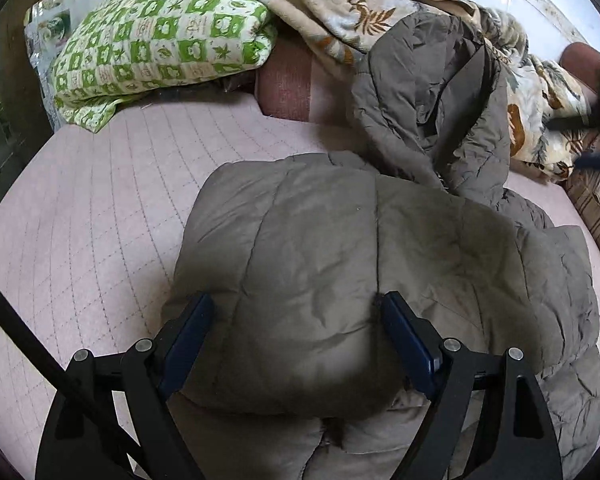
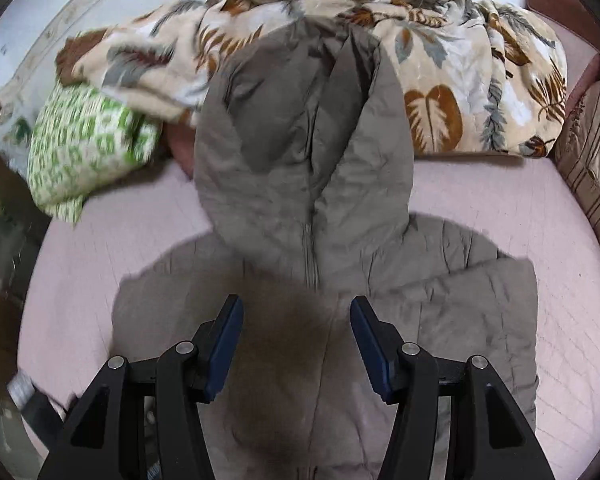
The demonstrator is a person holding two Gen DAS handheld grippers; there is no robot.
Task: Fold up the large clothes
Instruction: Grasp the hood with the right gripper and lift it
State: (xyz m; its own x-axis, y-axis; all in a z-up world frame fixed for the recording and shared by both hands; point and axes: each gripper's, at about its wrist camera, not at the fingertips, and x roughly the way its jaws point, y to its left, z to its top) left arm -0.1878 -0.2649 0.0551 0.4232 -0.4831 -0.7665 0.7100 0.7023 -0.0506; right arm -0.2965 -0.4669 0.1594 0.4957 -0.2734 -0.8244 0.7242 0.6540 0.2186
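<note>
A grey-brown padded hooded jacket (image 1: 340, 248) lies spread on a pink quilted bed cover (image 1: 100, 200). My left gripper (image 1: 296, 304) hovers over a puffy folded part of the jacket, jaws wide apart and holding nothing. In the right wrist view the jacket (image 2: 308, 184) lies front up with its zip running down the middle and its hood (image 2: 300, 92) resting against the bedding behind. My right gripper (image 2: 296, 308) stands open just above the chest of the jacket, with nothing between its blue pads.
A leaf-print blanket (image 2: 440, 60) is heaped along the back of the bed. A green-and-white patterned pillow (image 1: 156, 48) lies at the back left. A striped brown cushion (image 2: 588, 152) lines the right edge. The other gripper's dark blurred shape (image 1: 596, 128) shows at far right.
</note>
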